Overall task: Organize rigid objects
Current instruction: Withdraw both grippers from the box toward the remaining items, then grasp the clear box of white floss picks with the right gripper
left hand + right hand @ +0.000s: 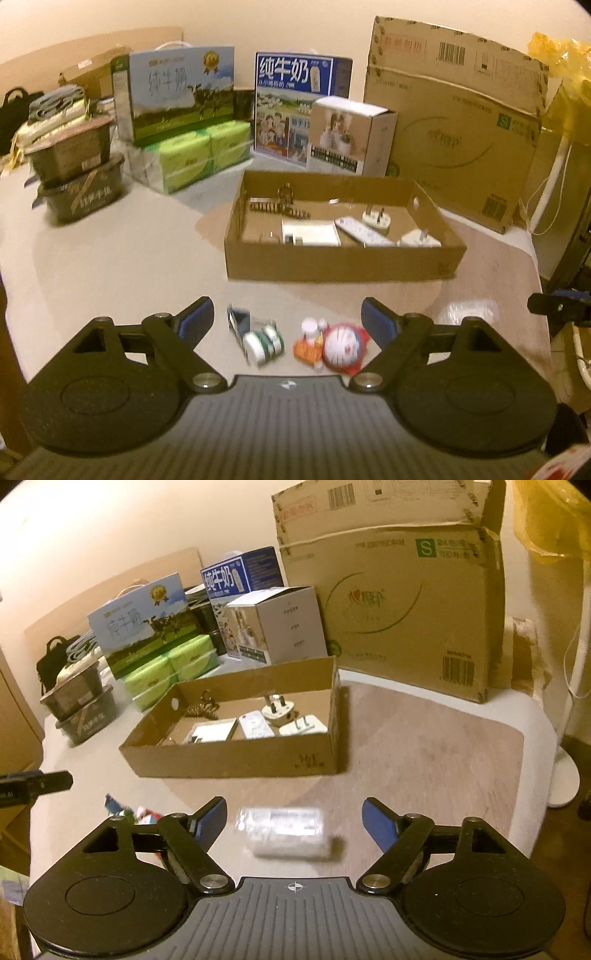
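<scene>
White and blurred, a small wrapped pack lay on the table between the spread jaws of the right gripper, touched by neither pad, so that gripper was released and held nothing. The left gripper was likewise released and empty, its jaws framing a loose cluster on the table: a dark blue holder with tape rolls nearer the left jaw, a small orange and white item at the middle, and a round red and white toy just inside the right jaw. The step looked like a pick-up with nothing yet gripped; each hand would likely need to come down over one piece, close on it, and carry it to the shallow cardboard tray beyond the fingertips, where plugs and a white remote already lay. Only the left wrist view showed the cluster whole; the right wrist view showed just scraps of it past its left jaw, but alone gave the white pack clearly. Milk cartons and a large cardboard box stood farther back.
</scene>
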Action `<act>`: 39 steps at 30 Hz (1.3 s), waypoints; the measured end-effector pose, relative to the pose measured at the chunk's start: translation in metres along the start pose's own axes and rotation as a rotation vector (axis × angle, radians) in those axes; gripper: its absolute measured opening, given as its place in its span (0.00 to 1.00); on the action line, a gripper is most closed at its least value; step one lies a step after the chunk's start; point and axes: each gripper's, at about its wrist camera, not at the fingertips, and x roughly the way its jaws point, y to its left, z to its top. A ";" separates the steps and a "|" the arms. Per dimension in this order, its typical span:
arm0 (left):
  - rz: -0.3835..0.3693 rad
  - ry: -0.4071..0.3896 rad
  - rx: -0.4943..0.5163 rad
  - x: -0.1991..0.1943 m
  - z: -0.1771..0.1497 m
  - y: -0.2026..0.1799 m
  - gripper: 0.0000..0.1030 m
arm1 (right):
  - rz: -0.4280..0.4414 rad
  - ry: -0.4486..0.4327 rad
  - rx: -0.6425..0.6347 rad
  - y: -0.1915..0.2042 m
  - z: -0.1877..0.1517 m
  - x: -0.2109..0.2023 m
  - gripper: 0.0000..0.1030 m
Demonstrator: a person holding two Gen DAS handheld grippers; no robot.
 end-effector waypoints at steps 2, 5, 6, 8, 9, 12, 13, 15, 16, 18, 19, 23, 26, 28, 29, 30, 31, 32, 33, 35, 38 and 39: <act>0.004 0.005 -0.007 -0.005 -0.009 0.001 0.84 | 0.000 -0.004 0.008 0.001 -0.006 -0.004 0.83; 0.008 0.014 -0.026 -0.011 -0.022 0.004 0.84 | -0.010 -0.009 0.014 0.003 -0.013 -0.008 0.85; 0.008 0.017 -0.030 -0.013 -0.026 0.005 0.84 | -0.008 -0.005 0.019 0.003 -0.016 -0.010 0.86; 0.014 0.022 -0.035 -0.016 -0.033 0.006 0.84 | -0.007 0.003 0.024 0.003 -0.019 -0.011 0.87; 0.016 0.025 -0.040 -0.018 -0.037 0.006 0.84 | -0.008 0.004 0.023 0.004 -0.021 -0.012 0.87; 0.019 0.032 -0.049 -0.023 -0.046 0.007 0.84 | -0.018 0.010 0.027 0.005 -0.025 -0.015 0.87; 0.019 0.033 -0.049 -0.024 -0.048 0.007 0.84 | -0.021 0.011 0.028 0.005 -0.027 -0.016 0.88; 0.021 0.043 -0.043 -0.024 -0.051 0.007 0.84 | -0.025 0.015 0.031 0.005 -0.031 -0.017 0.88; 0.023 0.046 -0.042 -0.024 -0.053 0.007 0.84 | -0.025 0.017 0.032 0.005 -0.032 -0.016 0.88; 0.020 0.049 -0.045 -0.024 -0.055 0.007 0.84 | -0.026 0.024 0.034 0.006 -0.034 -0.016 0.88; 0.018 0.050 -0.046 -0.024 -0.056 0.007 0.84 | -0.027 0.027 0.033 0.006 -0.036 -0.016 0.89; 0.010 0.049 -0.044 -0.024 -0.055 0.007 0.84 | -0.025 0.035 0.031 0.007 -0.037 -0.015 0.89; 0.007 0.052 -0.042 -0.023 -0.056 0.006 0.84 | -0.027 0.039 0.029 0.008 -0.037 -0.014 0.89; 0.004 0.057 -0.041 -0.021 -0.056 0.005 0.84 | -0.029 0.040 0.027 0.008 -0.038 -0.013 0.89; 0.003 0.060 -0.040 -0.020 -0.057 0.005 0.84 | -0.030 0.042 0.027 0.009 -0.037 -0.012 0.89; 0.002 0.062 -0.040 -0.019 -0.057 0.005 0.84 | -0.030 0.043 0.026 0.009 -0.037 -0.011 0.89; 0.000 0.065 -0.040 -0.019 -0.058 0.004 0.84 | -0.030 0.046 0.023 0.009 -0.037 -0.010 0.89; -0.002 0.068 -0.038 -0.018 -0.058 0.004 0.84 | -0.030 0.048 0.021 0.009 -0.037 -0.010 0.89; -0.005 0.070 -0.036 -0.017 -0.059 0.004 0.84 | -0.031 0.050 0.019 0.010 -0.038 -0.009 0.89; -0.011 0.075 -0.033 -0.014 -0.060 0.004 0.84 | -0.032 0.054 0.018 0.010 -0.038 -0.006 0.89; -0.023 0.082 -0.029 -0.009 -0.060 0.004 0.84 | -0.034 0.061 0.014 0.010 -0.039 -0.001 0.91; -0.030 0.083 -0.030 -0.007 -0.060 0.005 0.84 | -0.035 0.065 0.014 0.010 -0.039 0.002 0.92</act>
